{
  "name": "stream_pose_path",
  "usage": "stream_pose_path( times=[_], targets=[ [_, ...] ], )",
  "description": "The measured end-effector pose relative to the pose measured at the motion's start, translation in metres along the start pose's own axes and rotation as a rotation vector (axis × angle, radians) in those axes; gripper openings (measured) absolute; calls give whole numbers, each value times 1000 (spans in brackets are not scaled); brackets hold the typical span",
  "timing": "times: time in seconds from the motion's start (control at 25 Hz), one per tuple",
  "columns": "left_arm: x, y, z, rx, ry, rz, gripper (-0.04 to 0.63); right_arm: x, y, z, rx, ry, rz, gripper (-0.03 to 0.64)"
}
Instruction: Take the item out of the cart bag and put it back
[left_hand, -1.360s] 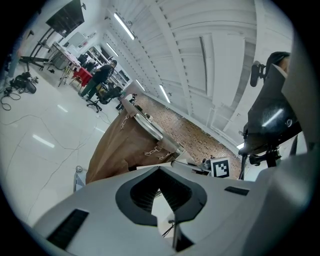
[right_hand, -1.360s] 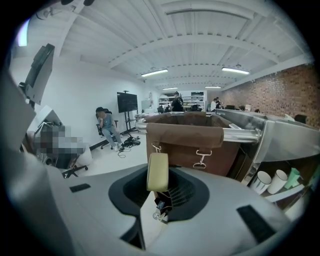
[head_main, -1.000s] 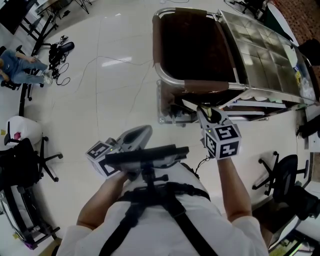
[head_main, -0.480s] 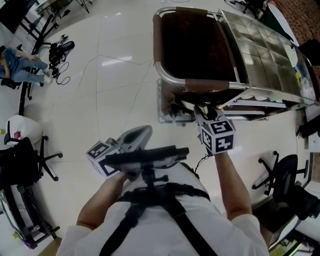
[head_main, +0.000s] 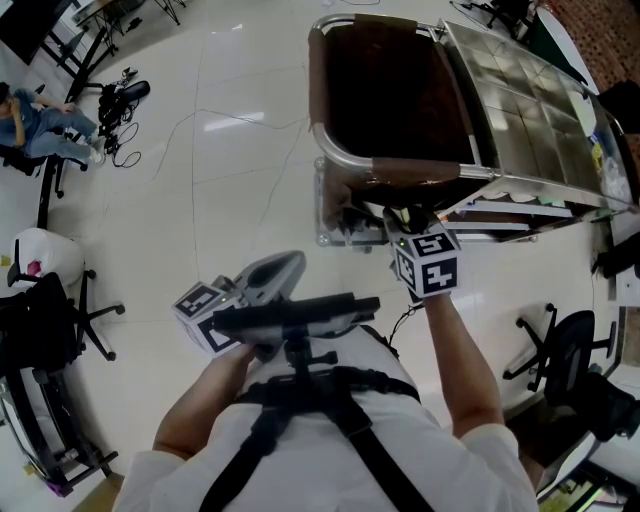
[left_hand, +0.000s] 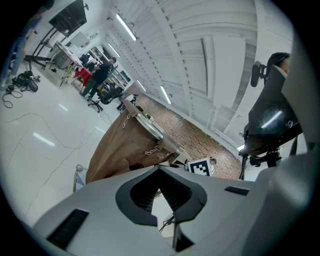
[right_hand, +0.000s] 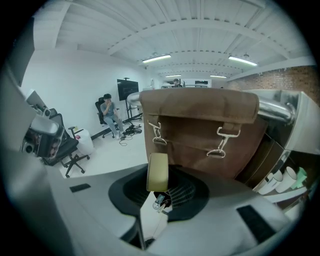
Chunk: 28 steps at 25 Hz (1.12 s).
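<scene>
The brown cart bag (head_main: 385, 90) hangs open in its metal frame straight ahead of me, and its front flap with two clasps (right_hand: 200, 130) fills the right gripper view. My right gripper (head_main: 405, 220) is just below the bag's near rim, shut on a small pale yellow flat item (right_hand: 158, 171) that stands upright between its pads. The left gripper (head_main: 285, 265) stays low by my body, partly hidden by a black bar. Its jaws (left_hand: 159, 169) meet at the tips with nothing in them, and the bag (left_hand: 125, 145) lies beyond them.
A gridded metal cart panel (head_main: 520, 100) slopes off to the right of the bag, with a lower shelf of small items (right_hand: 280, 182). Office chairs stand at right (head_main: 560, 350) and left (head_main: 60, 320). A seated person (head_main: 40, 125) and floor cables (head_main: 125, 100) are far left.
My right gripper has moved a little up and left, closer to the bag's near rim, still carrying the yellow item. The left gripper has not moved.
</scene>
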<state>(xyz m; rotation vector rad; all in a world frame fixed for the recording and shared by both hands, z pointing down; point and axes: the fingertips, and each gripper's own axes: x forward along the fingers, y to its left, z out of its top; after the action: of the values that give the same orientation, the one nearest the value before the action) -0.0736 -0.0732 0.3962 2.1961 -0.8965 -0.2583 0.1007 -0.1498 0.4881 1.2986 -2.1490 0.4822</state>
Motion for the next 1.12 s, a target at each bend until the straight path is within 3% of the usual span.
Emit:
stream_pose_path(
  times=[1.12],
  targets=[
    [-1,-1,0,6,4,-4,0,34,-4,-14,4,73,-17,75]
  ],
)
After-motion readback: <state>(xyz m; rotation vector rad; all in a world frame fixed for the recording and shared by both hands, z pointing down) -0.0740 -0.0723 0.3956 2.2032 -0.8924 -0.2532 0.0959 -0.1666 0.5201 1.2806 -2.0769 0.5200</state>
